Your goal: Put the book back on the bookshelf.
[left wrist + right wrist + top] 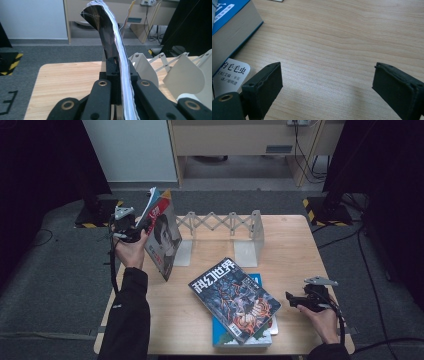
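**While the magazine is carried to the rack, the other hand waits**

Seen from the high view, the left hand-held gripper (131, 231) holds a thin magazine (164, 240) upright above the left rear part of the table (295, 250), just beside the left end plate of the expanding metal book rack (220, 227). The lower corner of the magazine is close to the table; I cannot tell if it touches. A pile of books (235, 302) lies flat near the front edge, and the right hand-held gripper (295, 301) rests just to its right.

From the left gripper view, the jaws are closed tight on the page edges of the magazine (120, 60), which bends away upward. The white plates of the rack (183, 75) stand to the right, apart from it.

From the right gripper view, the jaws stand wide apart over bare table (342, 45) with nothing between them; the blue book (233, 27) of the pile is at the left.

I judge the step to be placing the magazine into the rack. The next move calls for bringing it sideways between two plates, keeping it vertical, then lowering it before releasing.
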Demonstrator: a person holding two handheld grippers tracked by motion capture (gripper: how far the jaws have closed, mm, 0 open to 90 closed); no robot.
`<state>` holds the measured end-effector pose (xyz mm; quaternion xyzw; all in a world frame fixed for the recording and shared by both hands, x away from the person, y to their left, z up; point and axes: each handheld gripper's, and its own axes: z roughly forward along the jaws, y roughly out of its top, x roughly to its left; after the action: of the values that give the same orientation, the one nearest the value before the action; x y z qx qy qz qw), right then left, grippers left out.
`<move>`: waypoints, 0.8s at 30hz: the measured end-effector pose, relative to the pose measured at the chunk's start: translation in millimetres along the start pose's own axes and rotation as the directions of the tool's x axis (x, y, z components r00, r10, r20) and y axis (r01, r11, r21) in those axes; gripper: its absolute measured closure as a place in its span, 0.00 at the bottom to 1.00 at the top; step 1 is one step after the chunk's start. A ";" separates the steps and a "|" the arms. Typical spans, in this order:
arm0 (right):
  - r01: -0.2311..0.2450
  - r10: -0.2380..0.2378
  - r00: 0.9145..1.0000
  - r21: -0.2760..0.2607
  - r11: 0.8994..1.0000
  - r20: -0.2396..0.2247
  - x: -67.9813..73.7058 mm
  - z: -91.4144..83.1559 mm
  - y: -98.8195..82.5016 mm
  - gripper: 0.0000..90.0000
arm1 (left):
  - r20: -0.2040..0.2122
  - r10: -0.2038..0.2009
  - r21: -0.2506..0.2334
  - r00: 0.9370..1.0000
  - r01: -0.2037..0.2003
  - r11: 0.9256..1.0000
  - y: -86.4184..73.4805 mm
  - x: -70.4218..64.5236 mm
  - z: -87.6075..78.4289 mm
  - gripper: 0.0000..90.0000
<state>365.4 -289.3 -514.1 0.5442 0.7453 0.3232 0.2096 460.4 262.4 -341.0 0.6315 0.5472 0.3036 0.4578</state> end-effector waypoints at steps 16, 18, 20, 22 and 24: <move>-0.001 0.001 1.000 -0.005 1.000 0.001 0.3 -1.2 -0.1 0.10 | -0.068 0.057 0.001 0.996 -0.058 0.998 0.1 -14.1 0.3 0.95; -0.002 0.002 1.000 -0.008 1.000 0.003 0.3 -1.1 0.1 0.10 | -0.069 0.057 -0.004 0.996 -0.057 0.998 -1.5 -12.6 -0.2 0.95; -0.003 0.003 1.000 -0.007 1.000 0.001 0.5 -0.9 0.1 0.10 | -0.071 0.058 -0.004 0.996 -0.058 0.998 -2.8 -10.2 -1.0 0.94; -0.003 0.003 1.000 -0.004 1.000 0.000 0.7 -0.9 0.1 0.10 | -0.064 0.053 -0.005 0.997 -0.053 0.999 -3.0 -8.4 -1.3 0.94; 0.000 0.000 1.000 -0.005 1.000 0.001 0.8 -0.7 0.1 0.10 | -0.066 0.058 -0.005 0.996 -0.059 0.998 -2.9 -8.6 -1.3 0.93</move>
<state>364.8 -288.7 -513.5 0.5439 0.7443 0.3248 0.2112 456.1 254.3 -342.1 0.6355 0.5419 0.3393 0.4328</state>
